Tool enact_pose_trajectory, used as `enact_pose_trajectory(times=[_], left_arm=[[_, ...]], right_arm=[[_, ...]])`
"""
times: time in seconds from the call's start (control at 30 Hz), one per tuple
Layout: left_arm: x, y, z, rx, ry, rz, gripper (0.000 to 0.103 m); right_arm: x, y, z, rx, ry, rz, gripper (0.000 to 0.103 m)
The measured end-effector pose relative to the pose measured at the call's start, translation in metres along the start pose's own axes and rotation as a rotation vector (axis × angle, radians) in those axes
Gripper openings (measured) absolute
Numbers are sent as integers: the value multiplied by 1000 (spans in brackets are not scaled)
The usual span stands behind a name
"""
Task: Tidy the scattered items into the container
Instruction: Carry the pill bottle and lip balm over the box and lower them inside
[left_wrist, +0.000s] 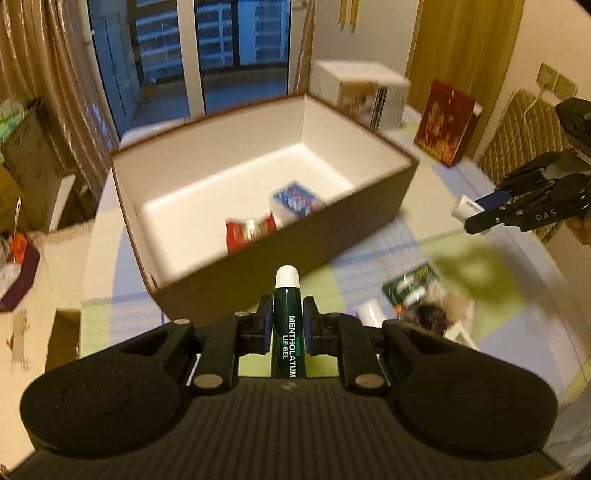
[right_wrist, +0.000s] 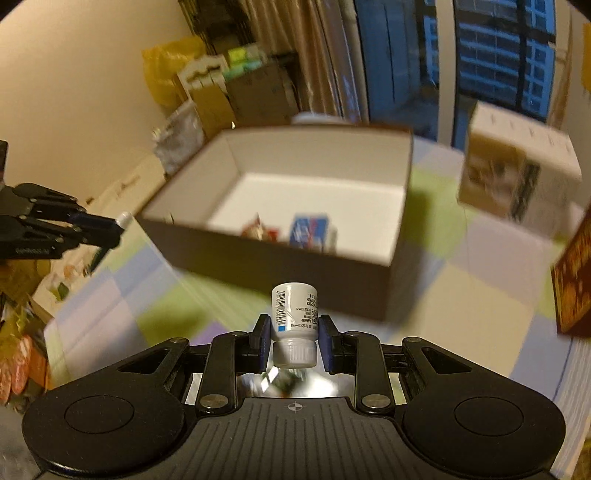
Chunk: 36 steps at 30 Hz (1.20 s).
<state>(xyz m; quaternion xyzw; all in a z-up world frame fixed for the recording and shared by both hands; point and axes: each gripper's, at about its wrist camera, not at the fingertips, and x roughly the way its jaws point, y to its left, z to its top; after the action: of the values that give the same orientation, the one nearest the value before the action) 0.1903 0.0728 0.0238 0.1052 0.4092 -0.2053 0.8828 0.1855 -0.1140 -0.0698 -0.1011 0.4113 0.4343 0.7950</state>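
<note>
Left fingers (left_wrist: 263, 325): clenched on lip gel tube (left_wrist: 287, 325), pads mid-barrel, white cap toward 12 o'clock.
Right fingers (right_wrist: 263, 341): clenched on small white bottle (right_wrist: 294, 314), cap end inward.
Container (left_wrist: 369, 214): open box at 12 o'clock, well apart.
Handling: light, stiff, smooth plastic; probably slippery, so grip mid-body.

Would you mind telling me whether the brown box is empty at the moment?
Not empty: the brown box already holds a red packet and a blue-and-white carton on its white floor.
</note>
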Motion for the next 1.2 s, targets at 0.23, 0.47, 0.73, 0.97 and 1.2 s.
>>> enact_pose_trajectory(times=[0.23, 0.47, 0.73, 0.97, 1.2], left_arm=[[-11, 10, 35, 38, -67, 11, 13], [-7, 24, 61, 64, -87, 20, 13], [3, 41, 75, 74, -86, 17, 13], [19, 53, 83, 75, -78, 5, 13], [40, 62, 91, 85, -59, -17, 13]], right_arm=[[11, 13, 47, -43, -47, -1, 30], [27, 18, 73, -74, -43, -10, 30], [41, 15, 84, -73, -33, -22, 30], [54, 7, 90, -52, -16, -49, 30], [68, 0, 99, -48, 1, -62, 30]])
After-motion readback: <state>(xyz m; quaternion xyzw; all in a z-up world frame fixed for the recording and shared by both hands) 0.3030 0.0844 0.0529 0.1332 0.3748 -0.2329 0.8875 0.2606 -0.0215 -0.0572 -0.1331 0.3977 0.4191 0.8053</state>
